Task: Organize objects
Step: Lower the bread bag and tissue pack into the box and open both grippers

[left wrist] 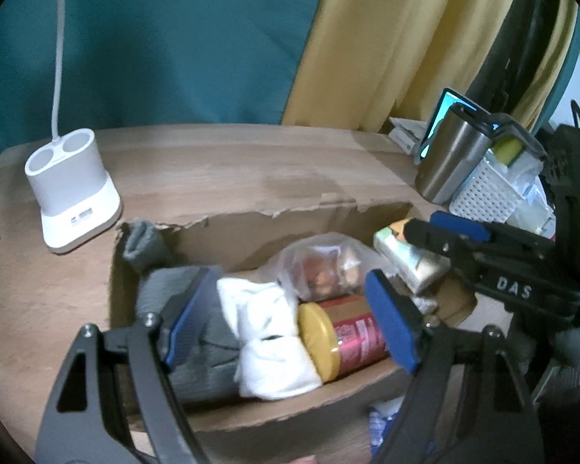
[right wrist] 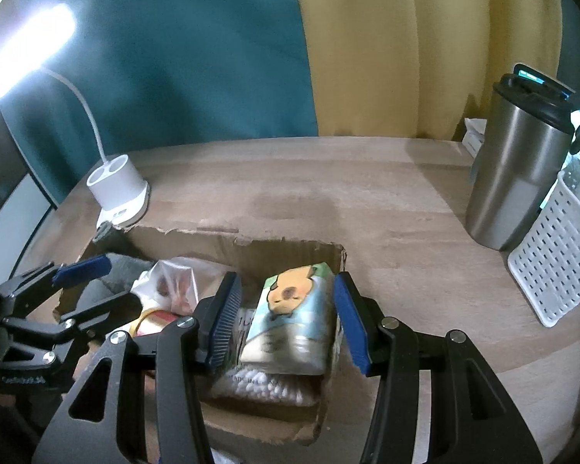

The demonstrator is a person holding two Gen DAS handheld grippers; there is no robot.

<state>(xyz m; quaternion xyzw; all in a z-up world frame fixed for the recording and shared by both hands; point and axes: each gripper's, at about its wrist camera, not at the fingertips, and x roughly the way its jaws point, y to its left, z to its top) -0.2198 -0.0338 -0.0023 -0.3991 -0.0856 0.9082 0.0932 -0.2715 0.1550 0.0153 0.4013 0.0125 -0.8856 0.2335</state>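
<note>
Your right gripper (right wrist: 286,317) sits over the right end of the cardboard box (right wrist: 228,417) with its jaws spread around the tissue pack (right wrist: 294,321). The right pad looks to be at the pack's side and a gap shows at the left pad, so it is open, not yet squeezing. The pack rests tilted on a white knitted bundle (right wrist: 266,384). If you mean to seat it, press it down flat before you back away; if you mean to lift it, close evenly on its long sides. Your left gripper (left wrist: 290,328) hangs open above the jar (left wrist: 340,342) and white cloth (left wrist: 266,344); keep it clear of the plastic bag (left wrist: 321,266)
</note>
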